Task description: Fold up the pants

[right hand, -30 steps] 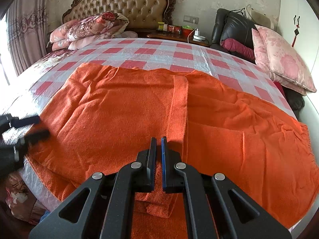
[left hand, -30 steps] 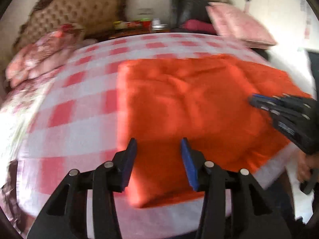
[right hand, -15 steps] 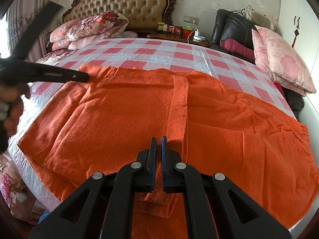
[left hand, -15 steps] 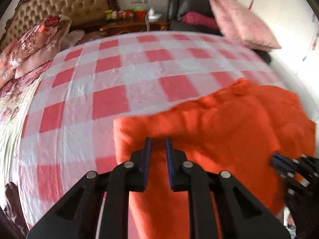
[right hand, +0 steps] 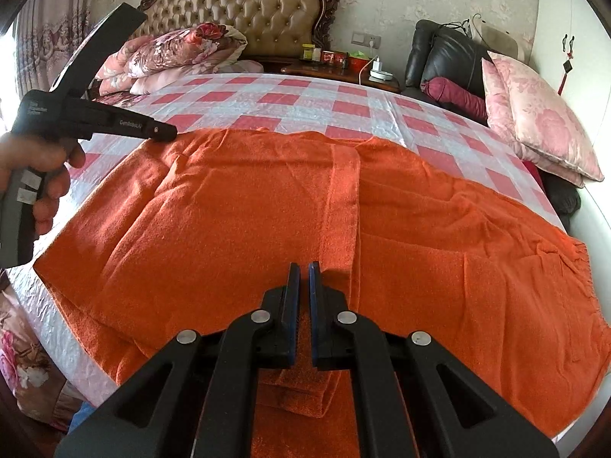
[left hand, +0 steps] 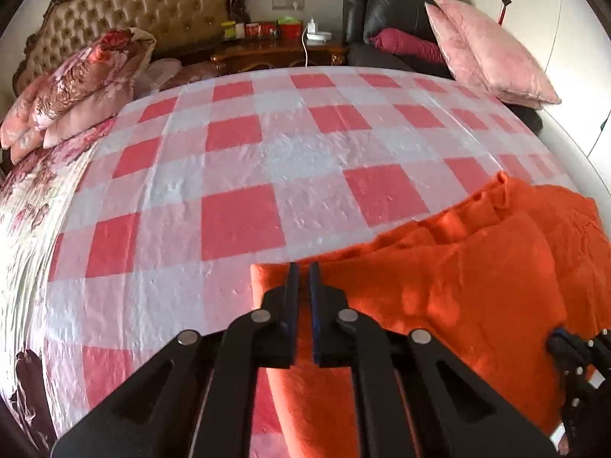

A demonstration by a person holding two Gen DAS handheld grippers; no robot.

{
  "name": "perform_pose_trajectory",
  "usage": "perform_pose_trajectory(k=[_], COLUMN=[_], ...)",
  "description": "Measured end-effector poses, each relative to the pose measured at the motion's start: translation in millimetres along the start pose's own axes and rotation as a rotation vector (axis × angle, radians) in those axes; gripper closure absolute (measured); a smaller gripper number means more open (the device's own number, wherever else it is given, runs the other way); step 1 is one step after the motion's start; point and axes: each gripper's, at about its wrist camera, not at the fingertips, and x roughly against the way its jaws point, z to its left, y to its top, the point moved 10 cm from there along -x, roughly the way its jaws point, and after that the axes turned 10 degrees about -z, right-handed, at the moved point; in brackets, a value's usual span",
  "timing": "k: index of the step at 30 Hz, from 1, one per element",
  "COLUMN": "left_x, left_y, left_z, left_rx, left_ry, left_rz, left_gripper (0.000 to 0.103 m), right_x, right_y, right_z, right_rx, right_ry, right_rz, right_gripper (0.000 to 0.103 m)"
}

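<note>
Orange pants (right hand: 236,225) on a red-and-white checked bedsheet (left hand: 236,175); pink floral pillows (right hand: 534,114)

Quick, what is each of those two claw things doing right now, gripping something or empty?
Left gripper: shut on a far corner of the orange pants.
Right gripper: shut on the near edge of the pants.

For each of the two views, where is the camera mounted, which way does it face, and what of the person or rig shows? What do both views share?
Left wrist: sits on the left claw, facing the headboard over the checked bedsheet; its shut fingers pinch the orange pants; the right claw shows at the lower right edge.
Right wrist: sits on the right claw, shut on the pants' near edge; the person's left hand and left claw show at the left.
Shared: pants, bedsheet, headboard, pink pillow.
</note>
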Motion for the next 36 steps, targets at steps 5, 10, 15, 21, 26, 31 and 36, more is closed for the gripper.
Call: perform_pose_trajectory(k=[5,10,15,21,26,31,36], left_x=[27.4,94.3,117.4,112.7,109.7,111.4,121.4], left_y=[4.3,-31.0,-91.4,-108.6,-115.0,-116.8,-117.4], left_z=[19.5,-13.3,-33.3,-29.6,-28.4,-26.0,-21.9], left_rx=[0.056,0.106,0.075,0.059,0.03,0.033,0.128], left_ry=[0.099,-0.009,0.071,0.079,0.08,0.05,-0.034], left_rz=[-0.061,-0.167,-0.163,-0.144,-0.172,-0.21,-0.271], left_gripper=[0.091,0.073,0.074,0.075,0.075,0.075,0.053], right_x=[-0.1,-1.2,6.6,-20.6,-81.3,-100.2,-93.1], right_y=[0.0,0.8,23.9,83.6,83.6,74.7,79.2], right_z=[-0.4,-2.3,-17.2,3.7,6.5,-19.9,-21.1], right_rx=[-0.002,-0.014,-0.08,0.015,0.144,0.187,0.227], right_ry=[0.001,0.022,0.032,0.082,0.026,-0.085,-0.136], right_rz=[0.0,0.018,0.033,0.009,0.119,0.148,0.136], right_gripper=[0.101,0.101,0.088,0.087,0.087,0.071,0.068])
